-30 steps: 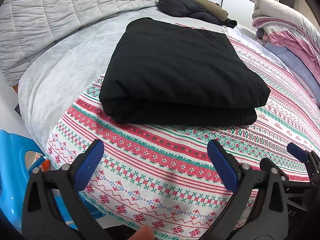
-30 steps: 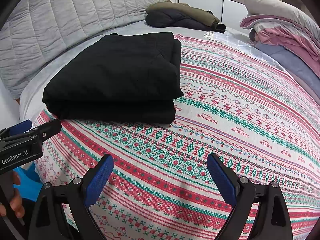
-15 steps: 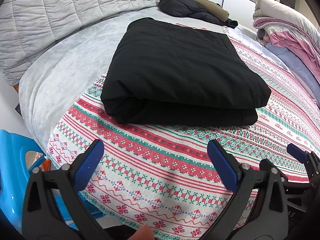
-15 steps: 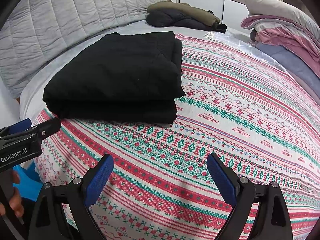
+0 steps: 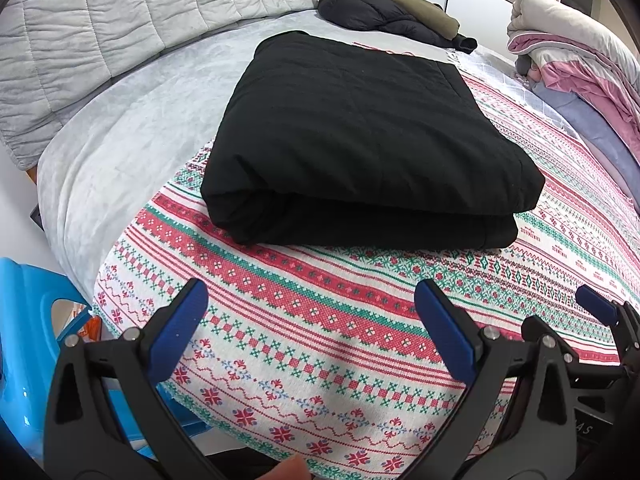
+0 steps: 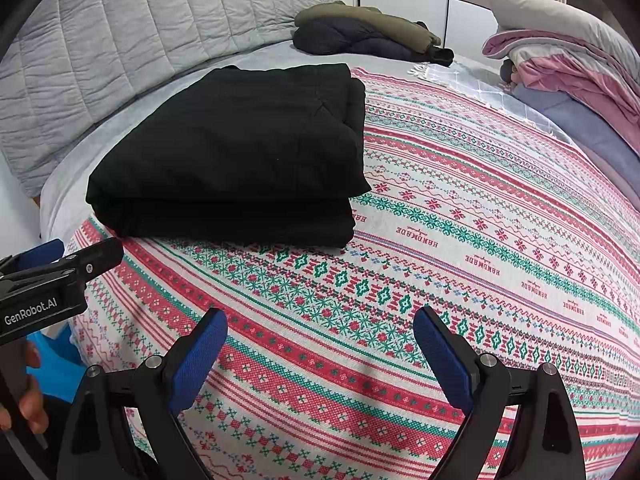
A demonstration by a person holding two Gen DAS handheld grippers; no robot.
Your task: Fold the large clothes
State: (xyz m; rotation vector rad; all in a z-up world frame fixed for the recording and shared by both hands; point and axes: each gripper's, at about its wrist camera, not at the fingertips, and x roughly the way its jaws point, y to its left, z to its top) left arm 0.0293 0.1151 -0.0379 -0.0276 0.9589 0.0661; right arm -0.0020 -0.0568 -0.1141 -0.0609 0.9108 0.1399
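A large black quilted garment (image 5: 360, 136) lies folded into a thick rectangle on the patterned red, green and white blanket (image 5: 320, 340); it also shows in the right wrist view (image 6: 240, 160). My left gripper (image 5: 308, 320) is open and empty, held near the bed's front edge, short of the garment. My right gripper (image 6: 320, 344) is open and empty over the blanket, to the right of the garment's near edge. Each gripper shows at the edge of the other's view.
A dark jacket with an olive one (image 5: 392, 20) lies at the far end of the bed. Piled pink and white bedding (image 5: 580, 68) is at the right. A grey quilted headboard (image 5: 100, 32) stands at the left. A blue plastic stool (image 5: 28, 340) stands beside the bed.
Both grippers have drifted very slightly; the garment sits a touch lower in the left view. Nothing was taken hold of or let go.
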